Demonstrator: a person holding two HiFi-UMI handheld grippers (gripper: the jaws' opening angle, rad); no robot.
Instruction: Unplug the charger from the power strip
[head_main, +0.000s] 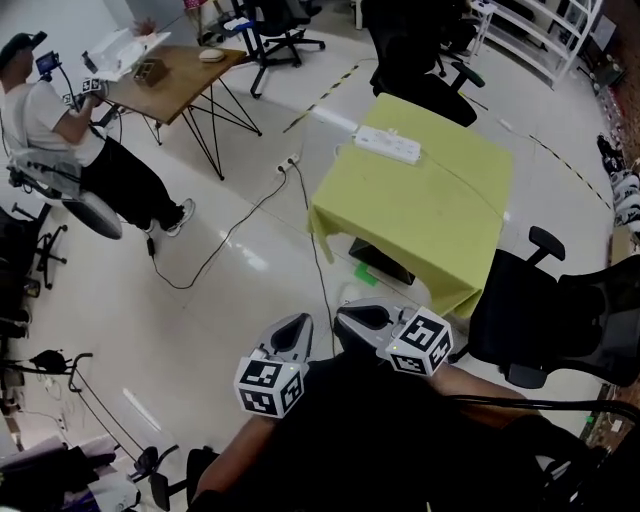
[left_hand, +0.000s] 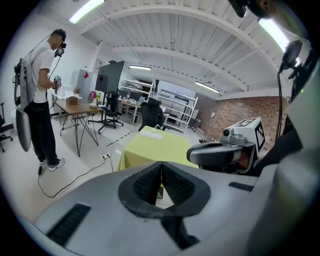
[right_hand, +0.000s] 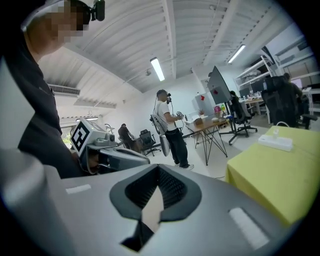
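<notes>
Grey and empty, the left gripper has its jaws pressed together; just beside it the right gripper is likewise closed on nothing. Further right, well apart from both, the white power strip lies on the yellow-green table (what is plugged in is too small to tell).

Power strip on table

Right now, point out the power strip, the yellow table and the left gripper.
power strip (head_main: 387, 145), head view, middle of its white top
yellow table (head_main: 425, 220), head view, bare cloth
left gripper (head_main: 298, 325), head view, between its fingertips
</notes>
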